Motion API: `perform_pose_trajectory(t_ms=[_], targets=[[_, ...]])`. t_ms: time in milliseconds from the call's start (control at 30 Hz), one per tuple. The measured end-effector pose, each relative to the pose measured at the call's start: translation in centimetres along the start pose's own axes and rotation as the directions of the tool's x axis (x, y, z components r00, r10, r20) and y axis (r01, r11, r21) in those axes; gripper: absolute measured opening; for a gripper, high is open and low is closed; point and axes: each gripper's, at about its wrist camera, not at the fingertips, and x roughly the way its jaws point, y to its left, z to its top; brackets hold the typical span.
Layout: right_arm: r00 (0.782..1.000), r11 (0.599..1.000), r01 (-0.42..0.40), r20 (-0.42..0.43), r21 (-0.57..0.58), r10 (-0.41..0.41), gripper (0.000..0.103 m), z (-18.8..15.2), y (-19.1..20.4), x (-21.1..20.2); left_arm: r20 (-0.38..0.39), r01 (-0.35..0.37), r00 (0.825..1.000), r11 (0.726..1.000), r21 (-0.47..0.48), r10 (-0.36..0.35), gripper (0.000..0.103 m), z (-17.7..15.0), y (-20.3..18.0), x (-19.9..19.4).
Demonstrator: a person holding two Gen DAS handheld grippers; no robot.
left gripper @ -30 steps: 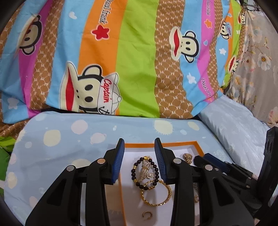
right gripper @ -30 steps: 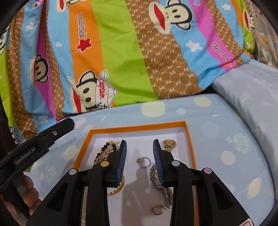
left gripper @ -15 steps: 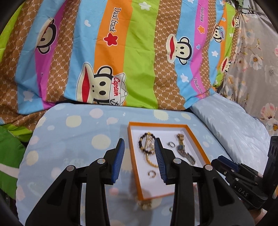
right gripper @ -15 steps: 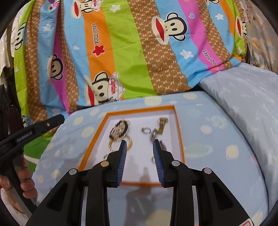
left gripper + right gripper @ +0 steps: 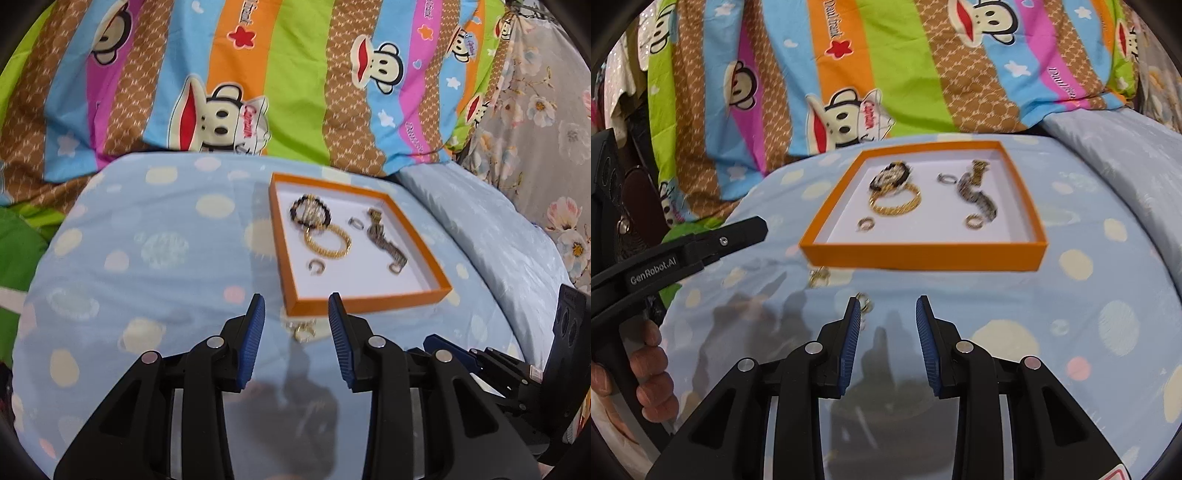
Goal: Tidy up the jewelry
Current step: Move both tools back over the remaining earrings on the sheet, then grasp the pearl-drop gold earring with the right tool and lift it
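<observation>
Shallow orange-rimmed white cardboard tray (image 5: 369,301) lying corner-on, metal-link wristwatch (image 5: 384,240) running lengthwise along it, left gripper (image 5: 296,312) and right gripper (image 5: 887,312) pulling back from tray, jaws gaping wide, empty.

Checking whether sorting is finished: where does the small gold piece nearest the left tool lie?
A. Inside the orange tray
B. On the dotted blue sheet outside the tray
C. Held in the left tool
B: the small gold piece lies on the dotted blue sheet, just outside the orange tray, ahead of the open, empty left tool.

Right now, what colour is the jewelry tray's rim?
Orange, around a white floor; the tray shows best in the right wrist view.
</observation>
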Motion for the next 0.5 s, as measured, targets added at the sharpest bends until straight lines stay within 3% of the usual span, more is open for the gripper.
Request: perform_pose_trajectory(t_ms=[267, 500], targets=[[0.999, 1.0, -0.009, -0.037, -0.01, 0.008, 0.031, -0.2, 1.0, 1.9, -0.077, -0.016, 0.997, 1.0, -0.022, 0.014, 0.034, -3.2, 1.0, 0.8], [0.999, 1.0, -0.009, -0.049, 0.016, 0.01, 0.031, 0.8, 0.7, 3.5, -0.081, -0.019, 0.997, 1.0, -0.014, 0.017, 0.034, -3.6, 1.1, 1.0]])
